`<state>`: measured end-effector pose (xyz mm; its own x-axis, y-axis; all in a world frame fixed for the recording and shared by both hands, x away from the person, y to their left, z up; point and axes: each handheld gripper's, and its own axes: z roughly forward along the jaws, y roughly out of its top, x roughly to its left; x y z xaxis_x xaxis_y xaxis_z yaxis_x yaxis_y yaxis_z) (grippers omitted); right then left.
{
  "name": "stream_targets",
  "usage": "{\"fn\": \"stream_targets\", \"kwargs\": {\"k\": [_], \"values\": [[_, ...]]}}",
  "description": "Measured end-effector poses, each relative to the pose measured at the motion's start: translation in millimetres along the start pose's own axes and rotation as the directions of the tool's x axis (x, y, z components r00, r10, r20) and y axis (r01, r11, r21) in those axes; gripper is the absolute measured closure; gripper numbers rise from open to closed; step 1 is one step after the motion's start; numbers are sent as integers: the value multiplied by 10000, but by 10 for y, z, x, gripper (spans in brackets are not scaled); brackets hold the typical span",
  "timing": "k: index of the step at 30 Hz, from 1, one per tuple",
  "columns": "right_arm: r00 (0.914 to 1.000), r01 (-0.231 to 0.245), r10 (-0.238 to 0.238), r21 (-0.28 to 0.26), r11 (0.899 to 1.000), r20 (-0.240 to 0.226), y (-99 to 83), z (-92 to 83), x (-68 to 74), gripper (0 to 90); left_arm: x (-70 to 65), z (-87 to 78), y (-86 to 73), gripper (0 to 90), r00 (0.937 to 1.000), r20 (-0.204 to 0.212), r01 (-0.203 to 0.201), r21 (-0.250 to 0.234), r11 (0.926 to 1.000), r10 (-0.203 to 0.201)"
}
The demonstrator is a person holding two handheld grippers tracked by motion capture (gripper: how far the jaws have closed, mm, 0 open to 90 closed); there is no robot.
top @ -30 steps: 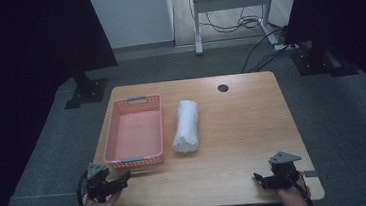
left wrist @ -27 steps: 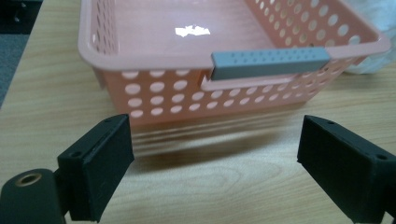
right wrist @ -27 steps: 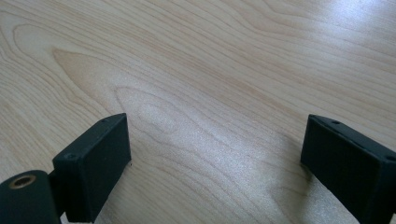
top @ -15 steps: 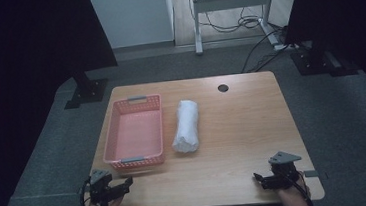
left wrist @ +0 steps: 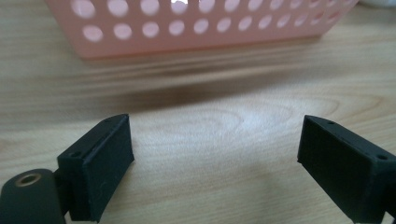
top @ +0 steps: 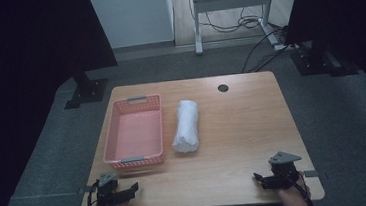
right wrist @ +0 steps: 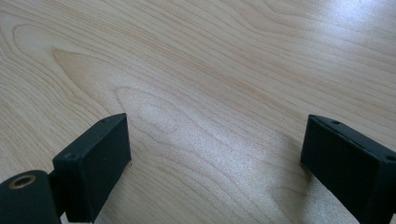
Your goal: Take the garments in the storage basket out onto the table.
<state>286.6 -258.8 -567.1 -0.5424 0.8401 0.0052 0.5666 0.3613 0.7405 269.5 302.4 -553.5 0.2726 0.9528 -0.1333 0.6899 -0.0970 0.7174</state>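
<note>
Pink basket cut off above

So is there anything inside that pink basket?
The pink basket looks empty from above: just its bare pink floor. The rolled white towel lies beside it on the table, not inside.
</note>
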Motion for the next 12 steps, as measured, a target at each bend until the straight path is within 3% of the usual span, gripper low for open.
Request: {"fn": "stream_targets", "kwargs": {"k": [8,12], "values": [[10000,0,0,-10,10000,0,-1,1,0,78,-25,16,-10,84,9993,-309,-226,-15,9997,226],[10000,-4,4,-8,10000,-2,-1,1,0,78,-45,34,-17,45,9965,-630,-538,136,9985,546]]}}
